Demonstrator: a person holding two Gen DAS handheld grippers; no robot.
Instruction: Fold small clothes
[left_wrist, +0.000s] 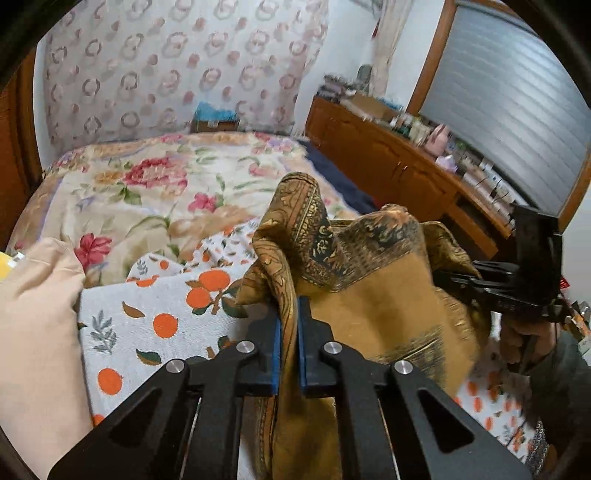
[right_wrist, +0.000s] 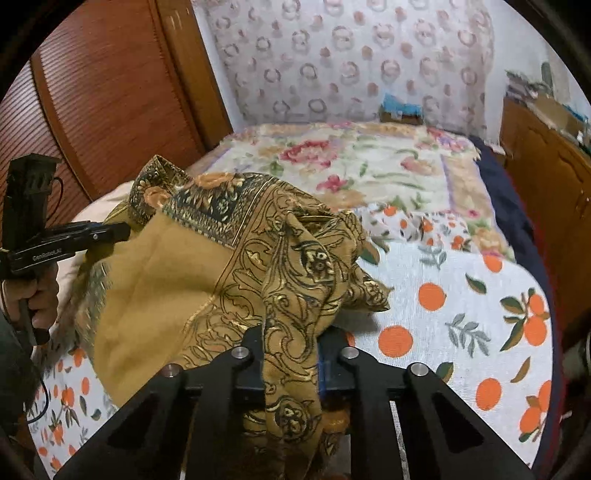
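Observation:
A mustard-brown scarf with a dark paisley border (left_wrist: 388, 295) hangs bunched between both grippers above the bed. My left gripper (left_wrist: 290, 321) is shut on one edge of it, the cloth pinched between the blue pads. My right gripper (right_wrist: 291, 350) is shut on another edge of the scarf (right_wrist: 177, 280), which drapes over its jaws. The right gripper also shows in the left wrist view (left_wrist: 461, 277), touching the cloth from the right. The left gripper shows in the right wrist view (right_wrist: 118, 232), at the scarf's left side.
A white sheet with orange fruit print (right_wrist: 461, 314) covers the near bed, a floral blanket (left_wrist: 155, 184) lies beyond. A beige pillow (left_wrist: 37, 314) sits at the left. A wooden dresser with clutter (left_wrist: 406, 162) stands right; a wooden slatted door (right_wrist: 103, 92) stands left.

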